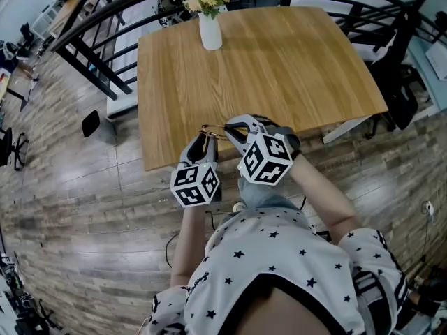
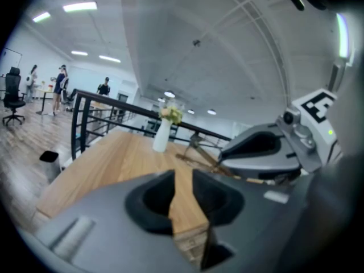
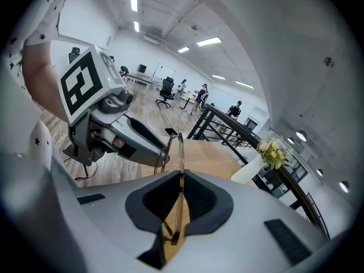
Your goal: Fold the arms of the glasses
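Note:
A pair of thin gold-rimmed glasses (image 3: pixel 180 158) stands on edge between the pads of my right gripper (image 3: pixel 181 181), which is shut on the frame. In the head view the glasses (image 1: pixel 211 129) hang just over the near edge of the wooden table (image 1: pixel 279 61), in front of the right gripper (image 1: pixel 236 132). My left gripper (image 1: pixel 203 144) sits close to their left; its tip (image 3: pixel 149 152) almost reaches the glasses, and contact cannot be told. Its jaws (image 2: pixel 183 178) stand apart with only the tabletop showing between them. From there the glasses (image 2: pixel 200 152) and the right gripper (image 2: pixel 267 152) lie ahead to the right.
A white vase with flowers (image 1: pixel 210 32) stands at the table's far edge. A black railing (image 1: pixel 91 26) runs behind and left of the table. A small black object (image 1: pixel 90 123) lies on the wood floor to the left. People stand far off in the room.

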A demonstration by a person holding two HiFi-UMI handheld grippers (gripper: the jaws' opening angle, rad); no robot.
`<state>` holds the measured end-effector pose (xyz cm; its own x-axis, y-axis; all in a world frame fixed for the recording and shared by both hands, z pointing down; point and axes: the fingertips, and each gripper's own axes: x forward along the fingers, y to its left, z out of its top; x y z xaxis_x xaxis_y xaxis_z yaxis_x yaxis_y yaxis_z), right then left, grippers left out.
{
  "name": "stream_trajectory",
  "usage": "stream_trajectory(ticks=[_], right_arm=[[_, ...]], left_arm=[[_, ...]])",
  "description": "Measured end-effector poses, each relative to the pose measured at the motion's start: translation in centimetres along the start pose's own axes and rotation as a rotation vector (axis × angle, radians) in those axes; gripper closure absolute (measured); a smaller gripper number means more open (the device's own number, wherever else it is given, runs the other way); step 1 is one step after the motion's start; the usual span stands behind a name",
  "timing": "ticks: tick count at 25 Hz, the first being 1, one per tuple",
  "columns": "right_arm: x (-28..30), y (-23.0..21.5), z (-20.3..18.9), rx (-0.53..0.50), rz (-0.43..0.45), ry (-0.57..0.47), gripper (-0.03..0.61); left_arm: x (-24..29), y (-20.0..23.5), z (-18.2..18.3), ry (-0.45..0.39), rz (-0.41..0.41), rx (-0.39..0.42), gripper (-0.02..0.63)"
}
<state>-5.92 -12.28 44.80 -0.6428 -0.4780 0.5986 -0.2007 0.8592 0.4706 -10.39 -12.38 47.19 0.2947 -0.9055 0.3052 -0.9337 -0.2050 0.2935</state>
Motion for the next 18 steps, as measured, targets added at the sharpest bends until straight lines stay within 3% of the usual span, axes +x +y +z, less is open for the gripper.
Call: stream_trajectory(ticks=[18], right_arm=[[1.0,-0.1,-0.9,0.030,-0.003,0.009,0.546]], left_arm=[[1.1,0.5,-0.3,0.030,0.016,-0.016,0.526]])
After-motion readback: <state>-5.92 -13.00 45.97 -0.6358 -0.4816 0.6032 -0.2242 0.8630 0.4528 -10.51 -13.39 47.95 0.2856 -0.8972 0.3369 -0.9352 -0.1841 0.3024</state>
